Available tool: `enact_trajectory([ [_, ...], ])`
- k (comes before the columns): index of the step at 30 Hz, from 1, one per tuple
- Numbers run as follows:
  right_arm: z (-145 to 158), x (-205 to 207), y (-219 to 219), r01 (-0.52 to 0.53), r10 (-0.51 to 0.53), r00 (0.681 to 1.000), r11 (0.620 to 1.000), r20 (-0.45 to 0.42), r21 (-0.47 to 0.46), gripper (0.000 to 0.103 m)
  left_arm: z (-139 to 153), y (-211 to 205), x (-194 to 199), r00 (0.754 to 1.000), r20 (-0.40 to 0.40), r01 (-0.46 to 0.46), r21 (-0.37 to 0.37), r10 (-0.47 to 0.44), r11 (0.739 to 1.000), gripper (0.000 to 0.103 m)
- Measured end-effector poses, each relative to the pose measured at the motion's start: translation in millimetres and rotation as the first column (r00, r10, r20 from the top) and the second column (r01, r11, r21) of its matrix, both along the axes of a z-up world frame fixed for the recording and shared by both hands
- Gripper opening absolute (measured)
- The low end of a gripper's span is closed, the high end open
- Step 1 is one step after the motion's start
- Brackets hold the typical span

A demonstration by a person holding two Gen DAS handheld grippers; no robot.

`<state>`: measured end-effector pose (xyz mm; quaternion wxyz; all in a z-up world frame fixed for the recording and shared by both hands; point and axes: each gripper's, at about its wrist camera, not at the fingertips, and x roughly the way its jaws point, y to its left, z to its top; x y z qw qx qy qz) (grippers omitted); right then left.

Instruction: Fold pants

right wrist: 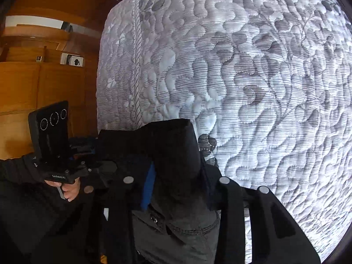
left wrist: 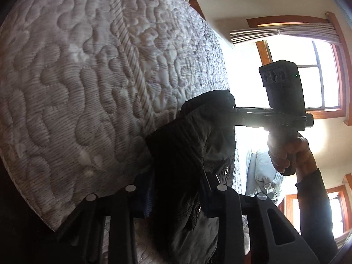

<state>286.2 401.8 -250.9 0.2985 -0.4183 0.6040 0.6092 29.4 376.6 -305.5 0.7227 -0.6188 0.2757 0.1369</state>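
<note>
Gripping the dark pants [left wrist: 182,154] at 2 spots, your left gripper [left wrist: 176,189] and right gripper [right wrist: 178,189] keep jaws clenched on fabric above the quilted mattress [right wrist: 264,77].

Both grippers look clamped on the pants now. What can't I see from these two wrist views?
- Left wrist view: pants below the left gripper cut off by the bottom edge; legs unseen.
- Right wrist view: right gripper fingertips buried in dark cloth.
- Both views: mattress edges cropped; glare washes out the window.
</note>
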Motion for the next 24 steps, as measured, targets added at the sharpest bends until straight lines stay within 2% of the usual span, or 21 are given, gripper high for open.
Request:
enact_trajectory([
  [10,102.5,3.3,-53.2,-0.004,-0.012,0.991,0.993,0.131,0.116,0.030,85.7,-32.5,10.4,0.995,0.047,0.082,0.156,-0.091,0.984,0.031],
  [15,147.7,6.9,-94.5,0.006,-0.042,0.978,0.985,0.204,0.174,0.029,136.7,-66.7,21.2,0.986,0.034,0.151,0.277,-0.166,0.949,0.030],
  [18,171.0,10.7,-123.1,0.018,-0.067,0.969,0.979,0.239,0.201,0.028,163.9,-85.1,30.6,0.978,0.031,0.186,0.320,-0.207,0.929,0.030],
  [24,202.0,13.9,-173.7,0.044,-0.115,0.952,0.969,0.283,0.244,0.025,197.1,-128.4,37.0,0.960,0.028,0.246,0.393,-0.278,0.886,0.029],
])
